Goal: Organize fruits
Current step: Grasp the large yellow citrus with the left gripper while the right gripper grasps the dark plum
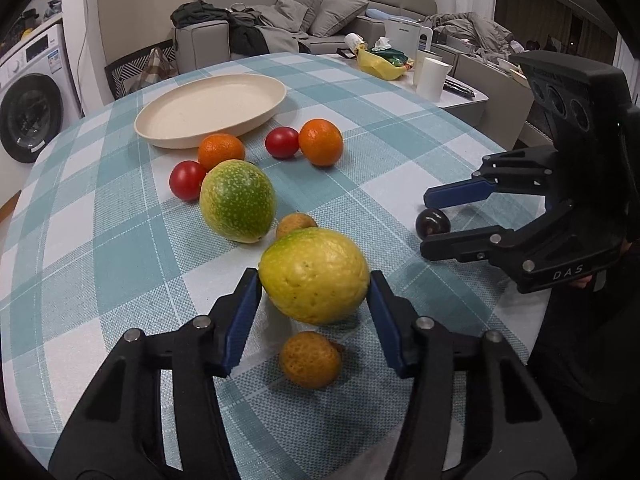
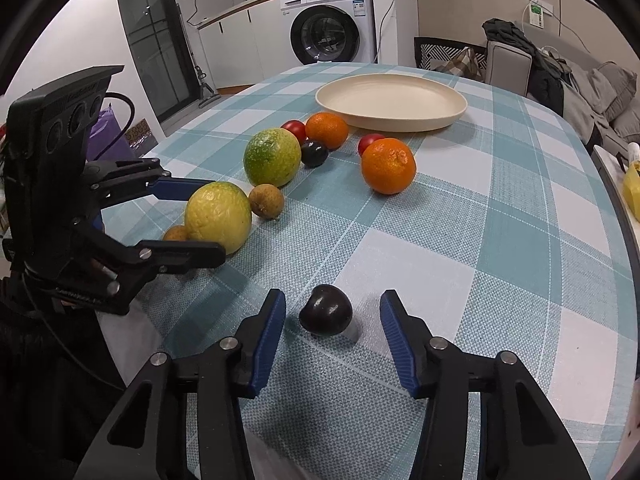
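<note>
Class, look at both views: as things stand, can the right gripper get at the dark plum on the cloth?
Probably yes: the dark plum lies alone between the right gripper's open fingers, with nothing crowding it.

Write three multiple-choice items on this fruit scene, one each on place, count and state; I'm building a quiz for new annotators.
1. The dark plum by the right gripper lies:
A) on the plate
B) on the cloth, between the open fingers
C) on the floor

2. Oranges on the cloth:
A) one
B) two
C) four

3. The plate:
A) holds all the fruit
B) is upturned
C) holds no fruit

Key:
1. B, a gap shows on either side of the plum.
2. B, two oranges sit near the plate.
3. C, its inside is bare.
</note>
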### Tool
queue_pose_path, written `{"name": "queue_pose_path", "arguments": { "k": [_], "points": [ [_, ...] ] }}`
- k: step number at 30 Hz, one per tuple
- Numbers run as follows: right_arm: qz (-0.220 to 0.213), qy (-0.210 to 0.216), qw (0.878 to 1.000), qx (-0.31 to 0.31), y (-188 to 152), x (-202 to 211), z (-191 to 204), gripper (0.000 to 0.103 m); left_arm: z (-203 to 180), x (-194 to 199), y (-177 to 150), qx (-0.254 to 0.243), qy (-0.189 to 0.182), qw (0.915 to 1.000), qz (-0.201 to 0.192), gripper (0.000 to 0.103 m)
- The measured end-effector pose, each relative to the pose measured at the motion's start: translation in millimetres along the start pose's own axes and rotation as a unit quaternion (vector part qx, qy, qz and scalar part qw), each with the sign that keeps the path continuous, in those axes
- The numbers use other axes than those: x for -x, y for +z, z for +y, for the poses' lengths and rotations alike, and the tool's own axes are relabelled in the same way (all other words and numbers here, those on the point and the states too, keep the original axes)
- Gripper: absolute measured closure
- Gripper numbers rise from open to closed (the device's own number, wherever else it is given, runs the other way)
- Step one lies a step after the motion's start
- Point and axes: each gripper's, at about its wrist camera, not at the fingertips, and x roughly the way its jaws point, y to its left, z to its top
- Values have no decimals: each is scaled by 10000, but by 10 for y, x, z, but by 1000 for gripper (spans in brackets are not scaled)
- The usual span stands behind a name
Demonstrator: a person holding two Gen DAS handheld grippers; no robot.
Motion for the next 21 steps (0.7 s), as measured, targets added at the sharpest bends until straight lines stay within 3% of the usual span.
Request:
{"name": "queue_pose_path", "arguments": {
  "k": [10,21],
  "points": [
    [18,43,9999,127,-8,4,40,75,50,70,30,174,-27,9997,-181,52],
    [-454,23,9990,-47,97,84,43,76,237,262,98,562,141,9962,-644,52]
  ]
}}
